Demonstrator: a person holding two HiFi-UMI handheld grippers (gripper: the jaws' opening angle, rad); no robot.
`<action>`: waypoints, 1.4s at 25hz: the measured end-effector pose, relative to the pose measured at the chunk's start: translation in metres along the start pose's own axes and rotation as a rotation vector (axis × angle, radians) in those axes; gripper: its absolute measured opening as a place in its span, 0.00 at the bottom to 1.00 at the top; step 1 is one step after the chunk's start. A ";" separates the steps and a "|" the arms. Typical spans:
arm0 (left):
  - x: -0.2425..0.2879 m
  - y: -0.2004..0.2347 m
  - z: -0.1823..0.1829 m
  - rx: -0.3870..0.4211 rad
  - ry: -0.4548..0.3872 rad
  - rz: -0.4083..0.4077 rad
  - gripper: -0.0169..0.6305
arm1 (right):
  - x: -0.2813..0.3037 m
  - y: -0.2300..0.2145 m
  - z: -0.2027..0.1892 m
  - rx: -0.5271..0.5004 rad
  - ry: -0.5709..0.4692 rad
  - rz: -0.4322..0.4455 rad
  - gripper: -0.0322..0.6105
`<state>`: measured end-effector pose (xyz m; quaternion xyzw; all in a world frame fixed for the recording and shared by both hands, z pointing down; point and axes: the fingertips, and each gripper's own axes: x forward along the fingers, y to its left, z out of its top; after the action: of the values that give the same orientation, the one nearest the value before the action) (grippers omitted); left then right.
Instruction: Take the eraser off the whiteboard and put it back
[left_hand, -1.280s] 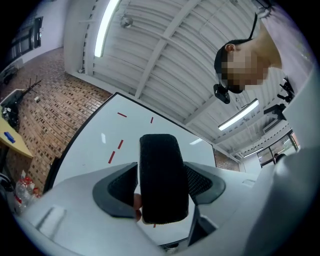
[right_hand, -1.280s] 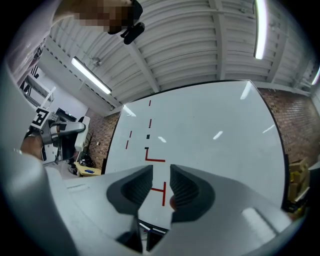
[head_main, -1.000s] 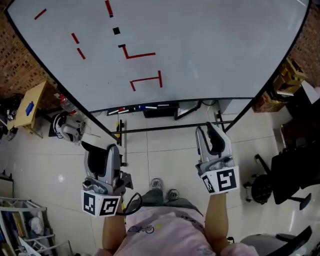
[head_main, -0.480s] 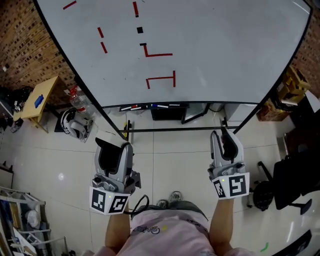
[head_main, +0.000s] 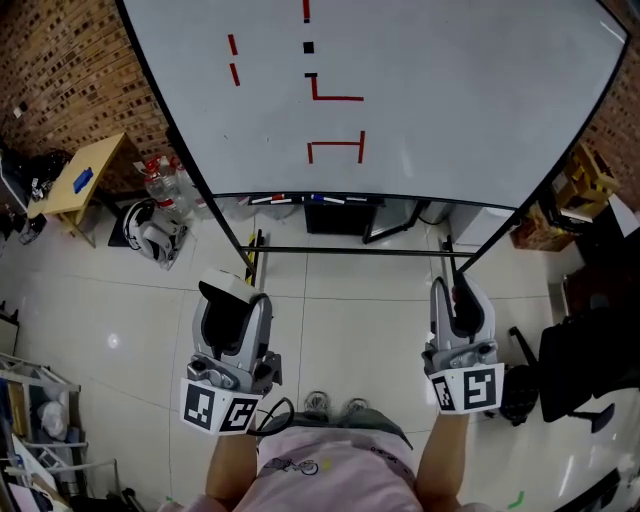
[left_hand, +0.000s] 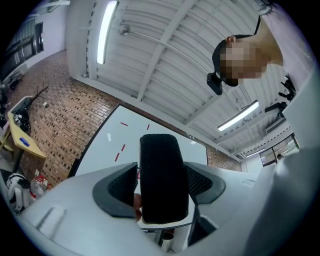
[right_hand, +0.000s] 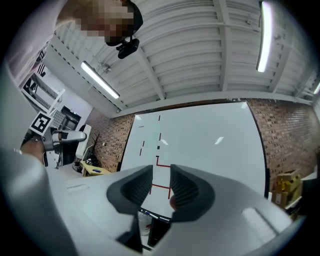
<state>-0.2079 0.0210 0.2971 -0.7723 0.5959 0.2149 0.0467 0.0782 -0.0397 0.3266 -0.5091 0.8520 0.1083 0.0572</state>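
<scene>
Brick walls (head_main: 80, 70) and a tiled floor (head_main: 340, 300) frame the whiteboard (head_main: 450, 90). Off the board, the eraser (left_hand: 159, 175) stands clamped in the left tool (head_main: 230, 305), gripped across its narrow sides. It looks light, soft felt over a stiffer back, so the firm edges seem the best hold. The right tool (right_hand: 161, 182) is slightly parted on nothing. Since a second ago, the board's red marks (head_main: 335, 150) have slid rightward in the head view, and both tools sit a little further right.
</scene>
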 end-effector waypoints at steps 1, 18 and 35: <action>-0.001 -0.006 0.004 0.009 -0.008 0.005 0.47 | -0.004 -0.005 0.005 0.003 -0.013 0.002 0.21; -0.023 -0.096 0.014 0.091 -0.022 0.073 0.47 | -0.085 -0.102 0.026 0.030 -0.074 -0.047 0.21; -0.044 -0.092 0.030 0.103 -0.045 0.089 0.47 | -0.093 -0.084 0.041 0.026 -0.097 -0.025 0.21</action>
<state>-0.1383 0.0968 0.2702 -0.7366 0.6389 0.2032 0.0898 0.1961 0.0115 0.2953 -0.5129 0.8432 0.1212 0.1061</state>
